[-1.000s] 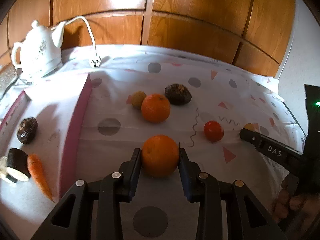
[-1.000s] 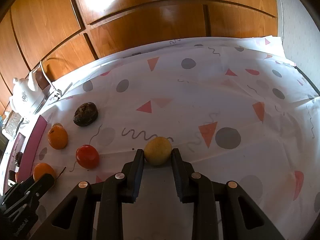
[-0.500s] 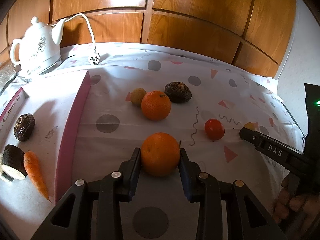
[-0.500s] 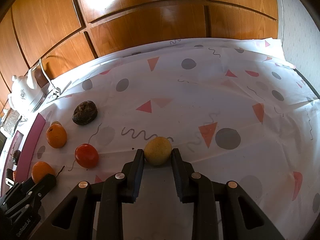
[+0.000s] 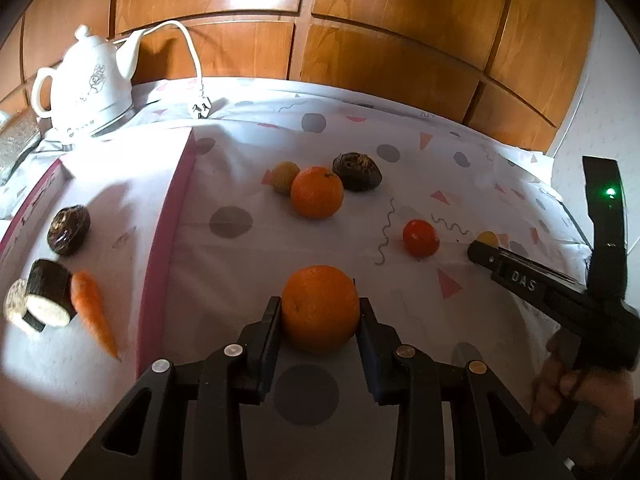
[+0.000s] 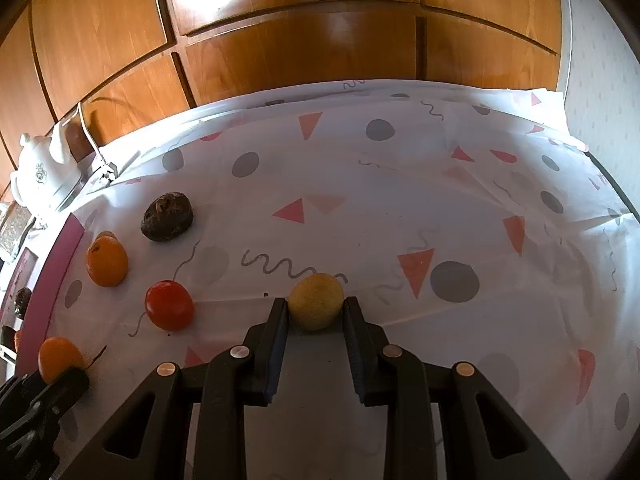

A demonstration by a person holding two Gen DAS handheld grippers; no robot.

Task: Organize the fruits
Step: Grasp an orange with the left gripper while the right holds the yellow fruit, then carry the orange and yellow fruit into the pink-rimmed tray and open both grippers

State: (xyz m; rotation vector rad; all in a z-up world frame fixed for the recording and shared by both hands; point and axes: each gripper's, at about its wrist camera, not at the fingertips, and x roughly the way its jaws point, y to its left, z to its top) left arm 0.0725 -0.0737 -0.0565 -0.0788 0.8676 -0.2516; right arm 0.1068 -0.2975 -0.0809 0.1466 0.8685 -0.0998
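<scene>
My left gripper (image 5: 320, 312) is shut on a large orange (image 5: 320, 308) over the patterned cloth. Beyond it lie a second orange (image 5: 317, 192), a small yellow fruit (image 5: 285, 176), a dark wrinkled fruit (image 5: 357, 171) and a red tomato (image 5: 420, 237). My right gripper (image 6: 316, 312) is shut on a small yellow round fruit (image 6: 316, 301); the same gripper (image 5: 478, 246) shows at the right of the left wrist view. In the right wrist view the tomato (image 6: 169, 305), an orange (image 6: 106, 261) and the dark fruit (image 6: 167, 217) lie to the left.
A pink-edged white board (image 5: 160, 248) on the left carries a carrot (image 5: 94, 312), cut aubergine pieces (image 5: 44, 300) and a dark fruit (image 5: 68, 229). A white kettle (image 5: 88, 84) with its cord stands at the back left. Wooden panels (image 5: 360, 20) back the table.
The left wrist view has shifted a little, so the board and kettle sit further right and lower in frame. Both grips look unchanged.
</scene>
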